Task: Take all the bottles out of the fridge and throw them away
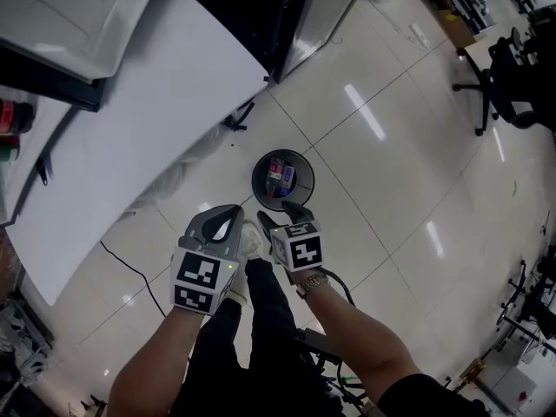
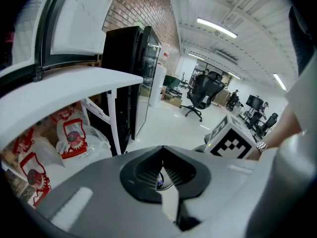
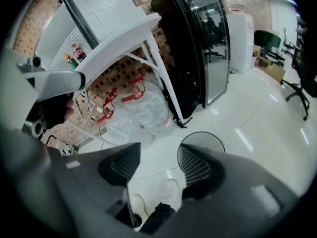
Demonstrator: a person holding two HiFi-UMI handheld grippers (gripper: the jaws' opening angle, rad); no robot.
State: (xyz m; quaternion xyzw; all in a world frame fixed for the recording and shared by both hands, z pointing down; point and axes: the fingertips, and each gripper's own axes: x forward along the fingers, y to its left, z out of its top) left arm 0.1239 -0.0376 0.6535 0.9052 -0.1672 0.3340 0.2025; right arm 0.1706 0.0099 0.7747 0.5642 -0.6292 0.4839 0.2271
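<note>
Hovering over the bin (image 1: 257, 181) of bottles (image 1: 280, 176), the left gripper (image 1: 233, 211) is pressed together, the right gripper (image 1: 278, 214) spread and empty.

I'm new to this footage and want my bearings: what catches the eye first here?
The round bin on the tiled floor, bottles inside, just beyond the person's shoes. Nearer the camera, the left tool, jaws together, and the right tool, jaws apart and empty.
</note>
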